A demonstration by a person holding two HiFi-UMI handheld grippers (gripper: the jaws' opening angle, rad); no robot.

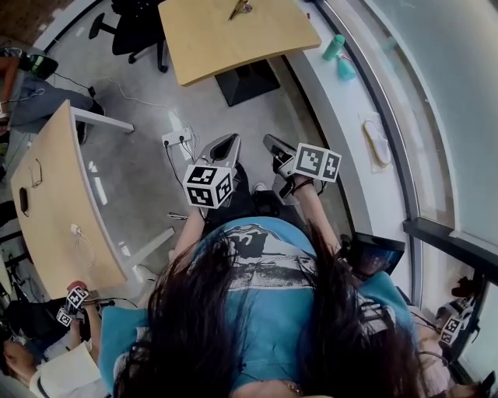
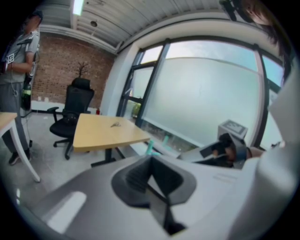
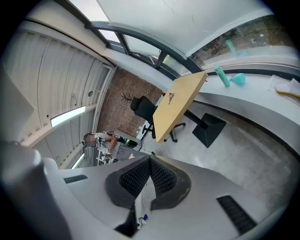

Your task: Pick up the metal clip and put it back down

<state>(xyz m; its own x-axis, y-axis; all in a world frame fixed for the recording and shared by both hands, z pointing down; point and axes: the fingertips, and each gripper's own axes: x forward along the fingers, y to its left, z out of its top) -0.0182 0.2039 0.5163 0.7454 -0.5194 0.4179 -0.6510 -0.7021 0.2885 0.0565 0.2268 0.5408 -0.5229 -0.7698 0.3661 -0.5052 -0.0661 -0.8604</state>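
The metal clip (image 1: 240,9) lies on a light wooden table (image 1: 257,39) at the far end of the head view, well away from both grippers. It shows small on that tabletop in the left gripper view, clip (image 2: 115,124), and in the right gripper view, clip (image 3: 171,97). The person holds both grippers close to the body, over the grey floor. My left gripper (image 1: 224,143) is shut with nothing between its pads; the left gripper (image 2: 151,159) shows the same. My right gripper (image 1: 272,143) is also shut and empty, as the right gripper (image 3: 150,158) shows up close.
A black office chair (image 1: 136,27) stands behind the table. A second wooden table (image 1: 54,202) runs along the left. Teal bottles (image 1: 333,47) sit on the window ledge (image 1: 350,116) at the right. A power strip (image 1: 177,138) with cables lies on the floor. Another person (image 1: 31,93) sits at upper left.
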